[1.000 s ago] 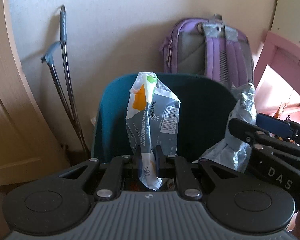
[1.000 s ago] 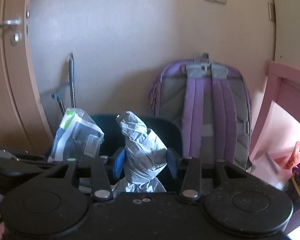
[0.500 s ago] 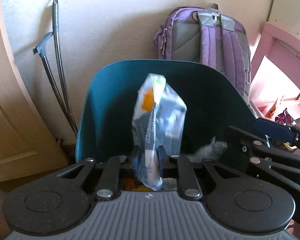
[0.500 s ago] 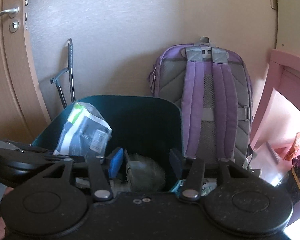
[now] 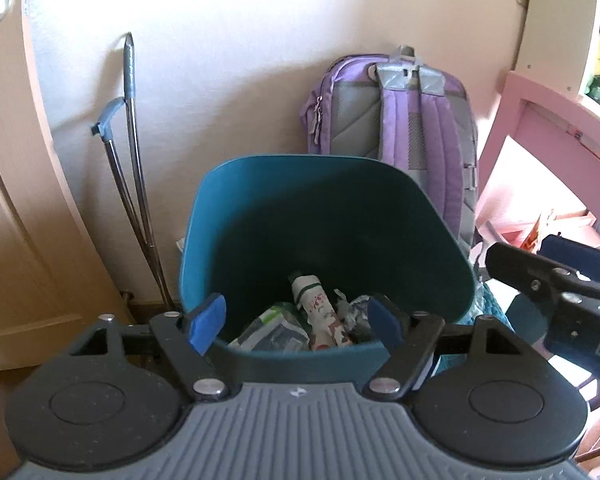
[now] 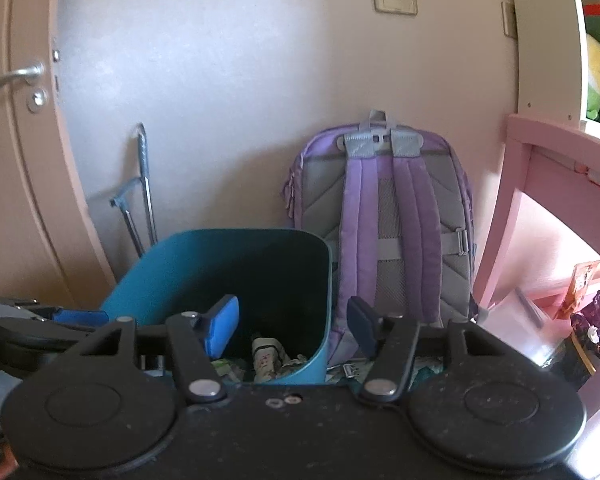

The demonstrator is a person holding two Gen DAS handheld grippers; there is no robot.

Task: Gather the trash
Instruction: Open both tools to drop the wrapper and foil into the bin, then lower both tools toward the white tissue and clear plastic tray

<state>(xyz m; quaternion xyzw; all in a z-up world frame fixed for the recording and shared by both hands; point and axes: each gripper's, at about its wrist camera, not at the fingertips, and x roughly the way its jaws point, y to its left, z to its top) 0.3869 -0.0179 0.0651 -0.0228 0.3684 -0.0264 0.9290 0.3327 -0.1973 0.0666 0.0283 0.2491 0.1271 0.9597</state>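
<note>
A teal trash bin (image 5: 260,184) stands on the floor against the wall; it also shows in the right wrist view (image 6: 204,252). Crumpled wrappers (image 5: 312,312) lie at its bottom, among them a plastic bag (image 5: 276,330); some wrappers show in the right wrist view (image 6: 266,358). My left gripper (image 5: 298,322) is open and empty just above the bin's near rim. My right gripper (image 6: 292,326) is open and empty, above the bin's right edge. The right gripper also shows at the right of the left wrist view (image 5: 556,292).
A purple backpack (image 5: 400,120) leans on the wall behind the bin. A folded metal stick (image 5: 134,168) leans on the wall to the left, beside a wooden door (image 6: 16,160). A pink shelf unit (image 6: 548,216) stands to the right.
Both grippers opened. The silver wrapper from the right and the plastic bag from the left dropped into the bin. Both grippers pulled back and up.
</note>
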